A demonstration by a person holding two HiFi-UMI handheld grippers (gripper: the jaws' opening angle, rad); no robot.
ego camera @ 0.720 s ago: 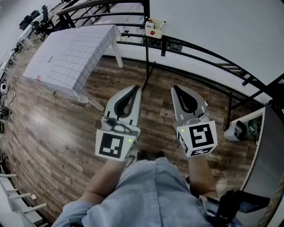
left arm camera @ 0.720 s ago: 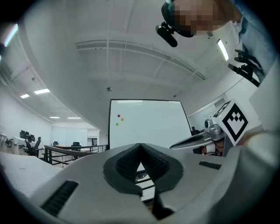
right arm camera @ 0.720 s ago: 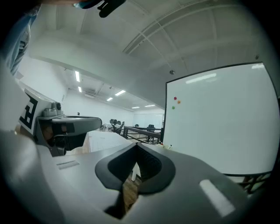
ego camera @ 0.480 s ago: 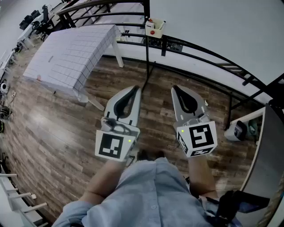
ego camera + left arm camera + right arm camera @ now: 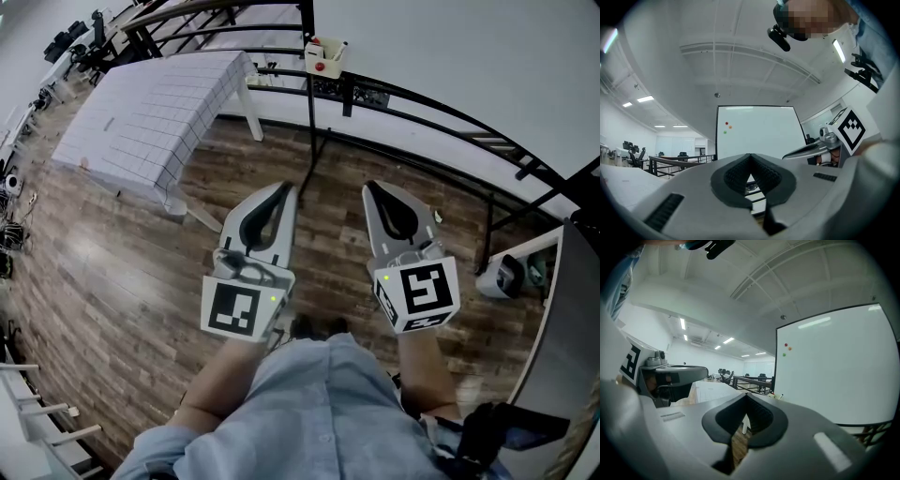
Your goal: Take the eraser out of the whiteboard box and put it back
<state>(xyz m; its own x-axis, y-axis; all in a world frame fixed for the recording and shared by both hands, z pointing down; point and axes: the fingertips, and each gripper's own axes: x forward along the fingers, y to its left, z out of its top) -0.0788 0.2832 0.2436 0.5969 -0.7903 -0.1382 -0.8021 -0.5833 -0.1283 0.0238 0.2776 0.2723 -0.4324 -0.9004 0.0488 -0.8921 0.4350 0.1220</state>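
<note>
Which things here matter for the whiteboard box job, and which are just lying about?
For the job: whiteboard box, whiteboard, left gripper and right gripper, both shut, empty.
Just lying about: table with grid cloth, black railing.

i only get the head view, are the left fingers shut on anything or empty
observer: the grey left gripper is shut and empty. In its own view the fingers meet at the tips, with only background showing through the gap behind them.
operator: and the right one
observer: the grey right gripper is shut too, with nothing between its fingers.
operator: anything on the board face
observer: the white rectangular whiteboard is blank except for a small round red magnet, an orange magnet and a green magnet near its upper left.
</note>
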